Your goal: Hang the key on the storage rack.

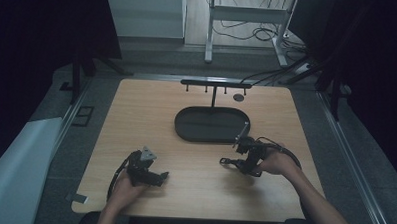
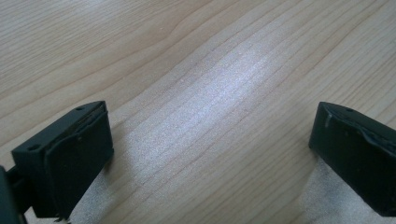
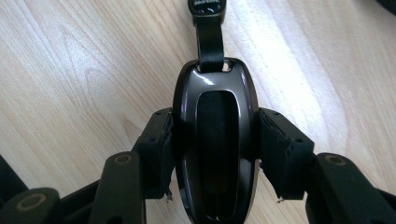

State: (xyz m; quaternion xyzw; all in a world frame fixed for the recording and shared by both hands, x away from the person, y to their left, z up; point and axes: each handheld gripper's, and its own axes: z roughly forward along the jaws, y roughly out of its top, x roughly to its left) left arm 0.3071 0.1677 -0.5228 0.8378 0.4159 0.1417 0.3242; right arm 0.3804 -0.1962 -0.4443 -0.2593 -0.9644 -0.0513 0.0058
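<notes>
Key fob (image 3: 215, 140): clamped by its sides in right hand-held gripper (image 3: 212, 151), long axis pointing away from it.
Tray (image 1: 212, 124): just ahead.
Left hand-held gripper (image 2: 210, 154): jaws apart, over bare desk (image 2: 196, 70).

A lab: wooden table (image 1: 136, 120), floor cables (image 1: 249, 31), dark curtains (image 1: 34, 31).

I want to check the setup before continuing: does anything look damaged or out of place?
Mostly tidy. One small oddity: the black padding on the right gripper looks frayed at its lower corners, beside the dark key fob it clamps. The oval tray sits flat on the table.
</notes>
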